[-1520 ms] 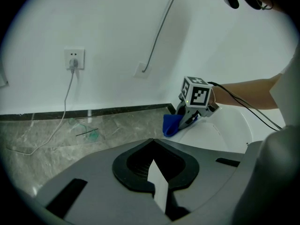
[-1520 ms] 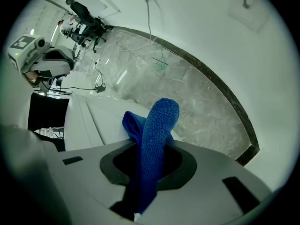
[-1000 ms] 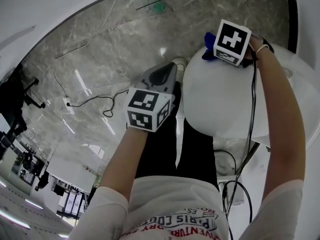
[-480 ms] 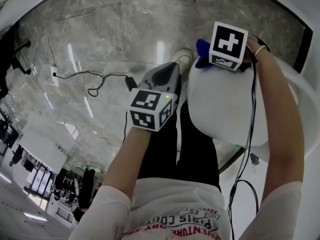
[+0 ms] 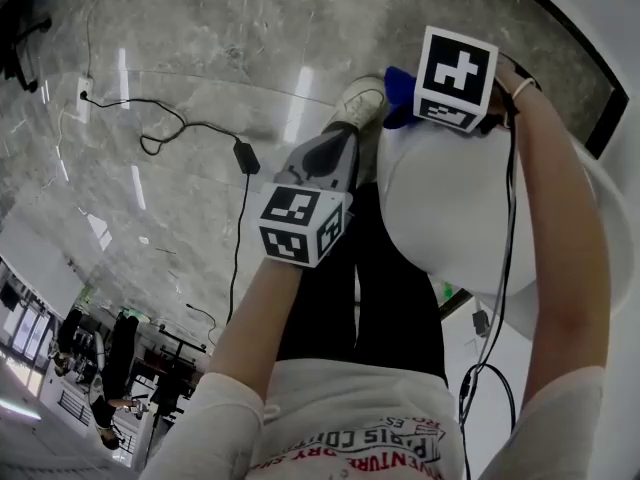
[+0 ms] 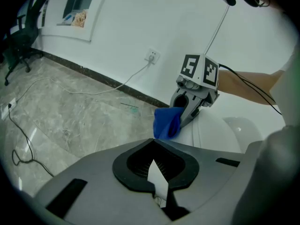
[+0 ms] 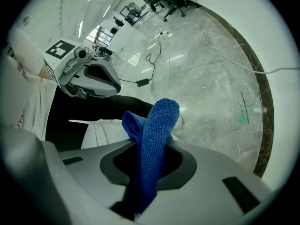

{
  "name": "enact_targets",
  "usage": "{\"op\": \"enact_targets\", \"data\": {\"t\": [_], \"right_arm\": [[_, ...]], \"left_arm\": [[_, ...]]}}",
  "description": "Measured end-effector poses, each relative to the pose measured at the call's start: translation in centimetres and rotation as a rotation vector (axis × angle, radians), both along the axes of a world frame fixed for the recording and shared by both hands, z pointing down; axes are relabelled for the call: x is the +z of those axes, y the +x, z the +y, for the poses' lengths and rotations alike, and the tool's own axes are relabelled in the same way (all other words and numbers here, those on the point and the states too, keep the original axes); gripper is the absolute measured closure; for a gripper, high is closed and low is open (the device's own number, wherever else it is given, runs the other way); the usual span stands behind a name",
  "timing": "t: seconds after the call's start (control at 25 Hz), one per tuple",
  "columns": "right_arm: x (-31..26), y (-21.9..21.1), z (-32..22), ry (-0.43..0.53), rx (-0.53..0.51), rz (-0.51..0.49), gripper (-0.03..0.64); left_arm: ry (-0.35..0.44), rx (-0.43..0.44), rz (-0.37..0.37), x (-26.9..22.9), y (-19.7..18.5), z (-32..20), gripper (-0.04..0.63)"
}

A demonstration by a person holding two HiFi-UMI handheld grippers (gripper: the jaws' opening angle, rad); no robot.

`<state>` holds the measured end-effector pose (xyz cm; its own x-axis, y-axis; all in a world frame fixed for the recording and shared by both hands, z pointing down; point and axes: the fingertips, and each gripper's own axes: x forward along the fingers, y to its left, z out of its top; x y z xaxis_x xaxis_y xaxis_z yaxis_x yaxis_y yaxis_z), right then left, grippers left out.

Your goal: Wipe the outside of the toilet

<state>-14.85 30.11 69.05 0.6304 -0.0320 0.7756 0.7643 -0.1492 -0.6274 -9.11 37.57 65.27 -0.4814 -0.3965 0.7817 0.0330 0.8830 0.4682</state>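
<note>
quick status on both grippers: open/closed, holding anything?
Left gripper: shut, nothing between the jaws.
Right gripper: shut on the blue cloth.

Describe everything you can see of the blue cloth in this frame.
The blue cloth is a nubbly microfibre-looking rag, bunched into a thick fold rather than spread flat. The right tool is shut on it, with the free end sticking out past the jaws. It sits at the front of the white toilet, apparently against its outer surface. Nothing else touches it.
</note>
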Motion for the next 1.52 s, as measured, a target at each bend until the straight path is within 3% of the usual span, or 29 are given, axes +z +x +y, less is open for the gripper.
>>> {"op": "enact_targets", "data": {"t": [0.28, 0.4, 0.6, 0.76, 0.92, 1.04, 1.2, 1.32, 1.52], "right_arm": [[0.3, 4.0, 1.9, 0.036, -0.186, -0.028, 0.541], [-1.0, 5.9, 3.3, -0.026, -0.161, 0.007, 0.541], [-7.0, 6.0, 5.9, -0.240, 0.038, 0.004, 0.541], [-11.2, 2.0, 3.9, -0.293, 0.296, -0.097, 0.541], [-14.8, -0.9, -2.0, -0.298, 0.556, -0.174, 0.541], [-17.1, -2.9, -7.6, -0.289, 0.768, -0.263, 0.541], [-19.3, -3.0, -14.7, -0.278, 1.004, -0.314, 0.541], [-19.9, -2.7, -19.3, -0.265, 1.166, -0.328, 0.541], [-19.8, -0.9, -26.8, -0.202, 1.492, -0.382, 0.541]], "left_arm": [[-0.025, -0.100, -0.016, -0.5, 4.1, 3.7, 0.589], [-0.053, -0.111, -0.012, -1.3, 5.6, 5.4, 0.589], [-0.076, -0.101, -0.019, -4.8, 5.1, 5.2, 0.589], [-0.074, -0.004, -0.088, -8.0, 0.0, 2.2, 0.589], [-0.060, 0.085, -0.158, -11.9, -4.3, -4.4, 0.589], [-0.058, 0.214, -0.225, -14.7, -8.0, -9.6, 0.589], [-0.061, 0.328, -0.250, -17.2, -10.7, -16.4, 0.589], [-0.028, 0.432, -0.241, -17.4, -11.5, -22.2, 0.589], [0.009, 0.701, -0.251, -17.2, -10.3, -30.9, 0.589]]}}
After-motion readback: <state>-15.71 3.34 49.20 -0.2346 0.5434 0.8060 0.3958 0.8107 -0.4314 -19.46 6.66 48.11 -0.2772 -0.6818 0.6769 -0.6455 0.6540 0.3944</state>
